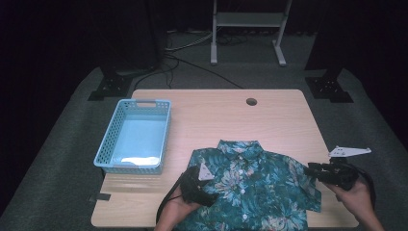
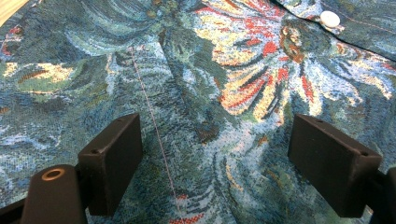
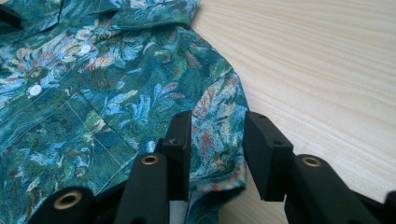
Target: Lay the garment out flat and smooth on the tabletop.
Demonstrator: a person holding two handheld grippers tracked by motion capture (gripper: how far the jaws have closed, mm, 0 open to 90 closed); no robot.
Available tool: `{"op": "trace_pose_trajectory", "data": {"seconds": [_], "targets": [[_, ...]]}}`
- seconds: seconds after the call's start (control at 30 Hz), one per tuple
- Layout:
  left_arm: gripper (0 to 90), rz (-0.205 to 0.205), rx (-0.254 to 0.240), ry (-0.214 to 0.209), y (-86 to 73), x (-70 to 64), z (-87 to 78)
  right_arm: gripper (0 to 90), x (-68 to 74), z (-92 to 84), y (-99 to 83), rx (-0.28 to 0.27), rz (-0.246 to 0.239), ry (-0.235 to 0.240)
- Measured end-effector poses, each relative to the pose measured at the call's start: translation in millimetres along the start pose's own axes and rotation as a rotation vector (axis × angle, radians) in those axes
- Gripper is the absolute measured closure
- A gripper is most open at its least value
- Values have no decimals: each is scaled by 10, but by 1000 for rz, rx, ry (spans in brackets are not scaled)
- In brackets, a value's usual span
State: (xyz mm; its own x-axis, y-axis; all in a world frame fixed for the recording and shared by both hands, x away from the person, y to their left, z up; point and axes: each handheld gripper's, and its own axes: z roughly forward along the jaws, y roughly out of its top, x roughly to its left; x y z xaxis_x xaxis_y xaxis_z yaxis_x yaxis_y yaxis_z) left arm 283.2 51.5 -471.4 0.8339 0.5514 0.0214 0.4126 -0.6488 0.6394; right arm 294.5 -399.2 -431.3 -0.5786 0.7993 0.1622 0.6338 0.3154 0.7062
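The floral shirt is spread flat at 6 o'clock on the surface. The left tool is held spread over it; the right tool is parted at the sleeve hem, at 3 o'clock.

The shirt lies flat on the worktop, at its near edge, collar toward the far side. The basket stands on the worktop to the shirt's left, just apart from it. The left claw rests on the shirt's left half; the right claw is at its right sleeve edge.
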Motion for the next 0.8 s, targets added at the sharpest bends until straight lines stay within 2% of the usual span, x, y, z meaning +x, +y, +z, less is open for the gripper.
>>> {"op": "trace_pose_trajectory", "data": {"seconds": [0.1,0.3,0.5,0.53,0.6,0.7,0.8], "targets": [[173,1,1,-1,1,1,0,630,7,10,19,13,-15,-20],[173,4,1,-2,3,5,1,618,-41,-26,57,1,1,-23],[172,4,0,-3,4,6,3,593,-40,-45,102,1,-16,-42],[173,4,1,-3,5,6,3,594,-44,-47,110,-3,-8,-31],[173,4,0,-3,4,5,3,589,-32,-48,128,0,-21,-39],[173,4,1,-3,5,6,3,585,-18,-34,136,-3,-11,-13],[173,5,1,-3,5,6,3,580,21,17,120,12,-22,15]]}}
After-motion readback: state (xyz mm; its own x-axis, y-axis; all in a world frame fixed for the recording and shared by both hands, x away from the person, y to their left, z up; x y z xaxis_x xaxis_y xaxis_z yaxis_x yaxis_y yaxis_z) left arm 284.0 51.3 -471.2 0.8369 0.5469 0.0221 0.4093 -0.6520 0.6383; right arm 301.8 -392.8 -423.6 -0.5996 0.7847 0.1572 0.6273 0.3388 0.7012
